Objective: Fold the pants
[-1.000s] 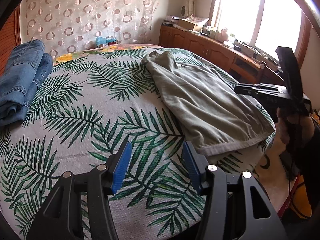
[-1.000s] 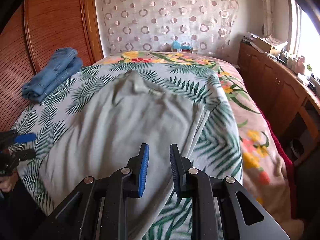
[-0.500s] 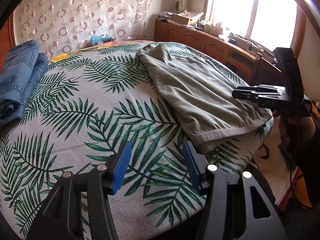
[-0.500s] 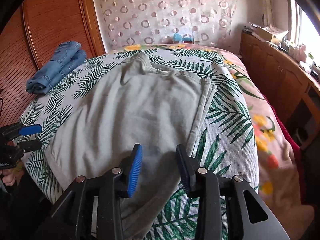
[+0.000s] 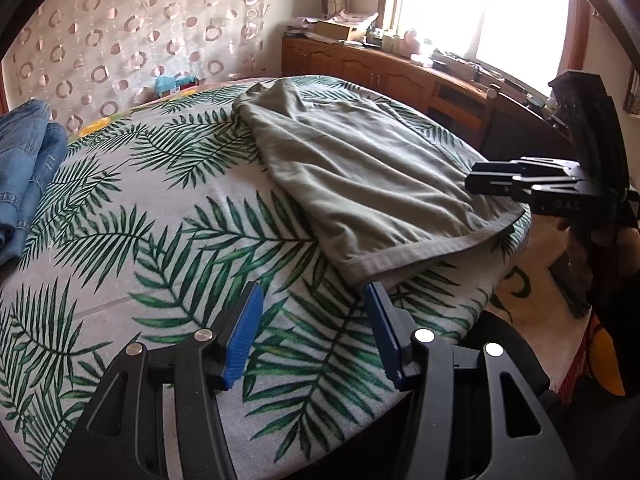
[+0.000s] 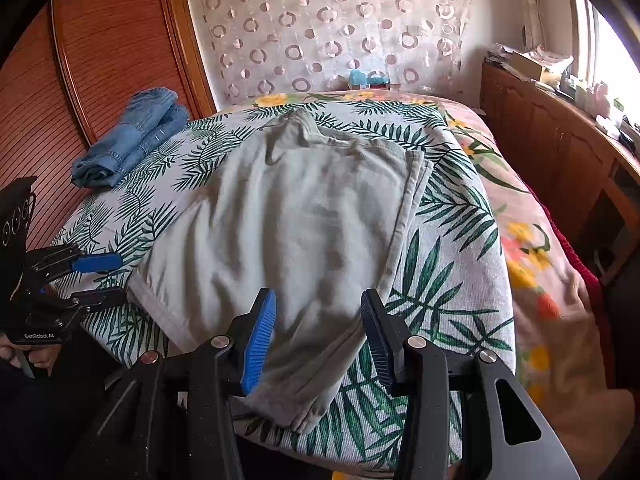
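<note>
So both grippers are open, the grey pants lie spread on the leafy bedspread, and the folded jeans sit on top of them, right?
Not quite. The right wrist view shows the folded jeans lying apart from the grey pants, off near the wooden headboard. The rest holds.

Sunlit window (image 5: 480, 12), wooden cabinets (image 6: 560, 148), circle-patterned curtain (image 6: 332, 28), slatted wardrobe (image 6: 104, 64)

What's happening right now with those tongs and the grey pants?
Left tongs open, empty. Right tongs open over grey pants, flat on bed. Folded jeans well aside.

Grey-green pants (image 6: 296, 224) flat on bed
</note>
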Demonstrator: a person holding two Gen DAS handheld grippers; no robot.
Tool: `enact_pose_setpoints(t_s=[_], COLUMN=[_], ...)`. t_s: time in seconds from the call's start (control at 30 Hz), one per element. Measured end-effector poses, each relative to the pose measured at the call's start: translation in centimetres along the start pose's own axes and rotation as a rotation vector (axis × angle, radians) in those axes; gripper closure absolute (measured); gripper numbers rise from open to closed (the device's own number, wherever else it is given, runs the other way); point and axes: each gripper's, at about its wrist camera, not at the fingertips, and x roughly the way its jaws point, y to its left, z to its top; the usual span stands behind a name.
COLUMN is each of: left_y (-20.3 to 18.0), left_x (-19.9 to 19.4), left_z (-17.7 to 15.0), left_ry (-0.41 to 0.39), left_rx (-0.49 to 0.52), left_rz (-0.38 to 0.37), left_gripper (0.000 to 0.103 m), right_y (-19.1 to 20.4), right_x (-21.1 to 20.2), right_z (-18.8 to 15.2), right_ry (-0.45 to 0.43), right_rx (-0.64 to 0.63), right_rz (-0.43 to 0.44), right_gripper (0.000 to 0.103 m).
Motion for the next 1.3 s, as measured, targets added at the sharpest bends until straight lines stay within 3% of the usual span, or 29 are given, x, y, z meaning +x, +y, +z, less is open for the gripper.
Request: enact_pose_setpoints(t_s=[0.17, 0.5, 0.63, 0.97, 1.23, 1.3], left_y=[-0.4, -1.6, -1.9, -2.2, -3.0, -3.2], left_x=[0.3, 1.1, 0.9, 1.0, 1.4, 1.1], left_z=[0.3, 0.7, 0.8, 0.7, 1.1, 0.9], left_ry=[-0.009, -0.018, -0.041, -0.006, -0.025, -0.041], left_rx=[0.019, 0.074, 0.091, 0.098, 0.122, 0.133], left_rz=[-0.025, -0.055, -0.064, -0.054, -0.032, -0.022], left_gripper=[0.049, 0.062, 0.076, 0.076, 0.076, 0.08], right_y=[-0.1, 0.0, -0.2, -0.3, -0.5, -0.5], right_x=[0.5, 0.4, 0.3, 0.3, 0.2, 0.2], right_z=[-0.2, -0.5, -0.7, -0.7, -1.0, -1.0], right_ry=[0.009, -0.009, -0.014, -0.012, -0.026, -0.027], right_rx=[0.013, 0.019, 0.024, 0.03, 0.028, 0.027], right_rz=[-0.002, -0.004, -0.005, -0.013, -0.006, -0.004], right_gripper=[0.057, 0.057, 0.057, 0.056, 0.055, 0.055])
